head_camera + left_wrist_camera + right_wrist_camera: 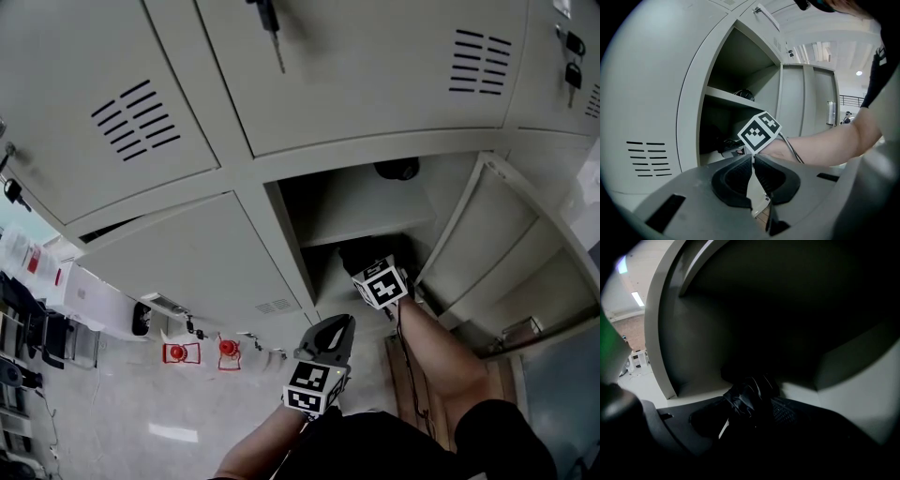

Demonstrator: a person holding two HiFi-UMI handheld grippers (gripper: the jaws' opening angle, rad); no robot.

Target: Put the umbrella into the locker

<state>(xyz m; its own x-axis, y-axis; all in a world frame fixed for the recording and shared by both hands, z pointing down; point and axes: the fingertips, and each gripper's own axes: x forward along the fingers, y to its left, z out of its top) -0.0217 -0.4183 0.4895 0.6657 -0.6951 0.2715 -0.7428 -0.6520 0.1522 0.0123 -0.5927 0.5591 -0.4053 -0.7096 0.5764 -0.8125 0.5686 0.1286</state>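
The folded black umbrella (747,397) lies on the floor of the open locker's lower compartment (323,272), under the shelf (370,206). It sits between the jaws of my right gripper (751,405), and a pale sliver of gap shows beside the left pad, so the jaws stand open around it. In the head view the right gripper (367,262) reaches into the dark compartment with its marker cube (382,284) at the opening. My left gripper (753,158) hangs outside the locker, shut with nothing in it; in the head view the left gripper (337,326) is below the opening.
The locker door (502,239) stands swung open to the right. A dark object (398,169) rests on the upper shelf. Closed locker doors surround the opening, one with a key (272,33). Red items (183,352) sit on the floor at left.
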